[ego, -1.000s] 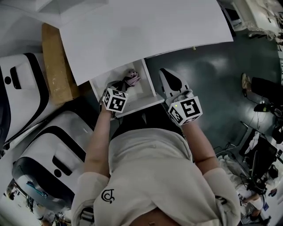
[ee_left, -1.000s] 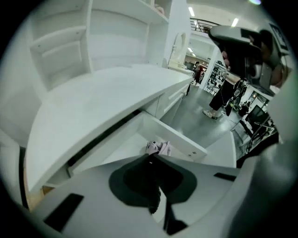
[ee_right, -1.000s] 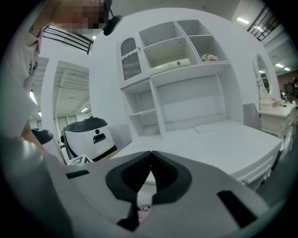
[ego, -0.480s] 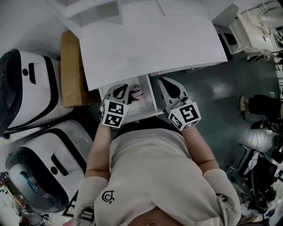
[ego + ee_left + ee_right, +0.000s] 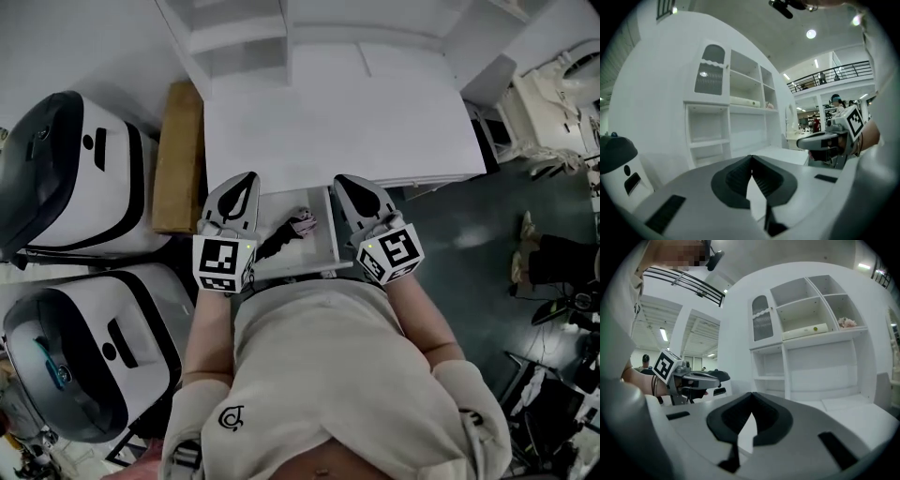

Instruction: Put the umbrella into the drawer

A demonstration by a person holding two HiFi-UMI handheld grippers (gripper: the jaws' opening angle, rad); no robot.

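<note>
Umbrella (image 5: 289,228) lies in the open drawer (image 5: 319,247). My left gripper (image 5: 242,184) and right gripper (image 5: 349,185) have jaws together, empty, flanking the drawer; probably placed to push it closed.

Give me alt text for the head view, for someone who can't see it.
Seen from above, a folded umbrella lies in an open white drawer below a white desk. The person's left gripper and right gripper, both shut and empty, flank the drawer. Two white-and-black machines and a cardboard box stand at the left.
</note>
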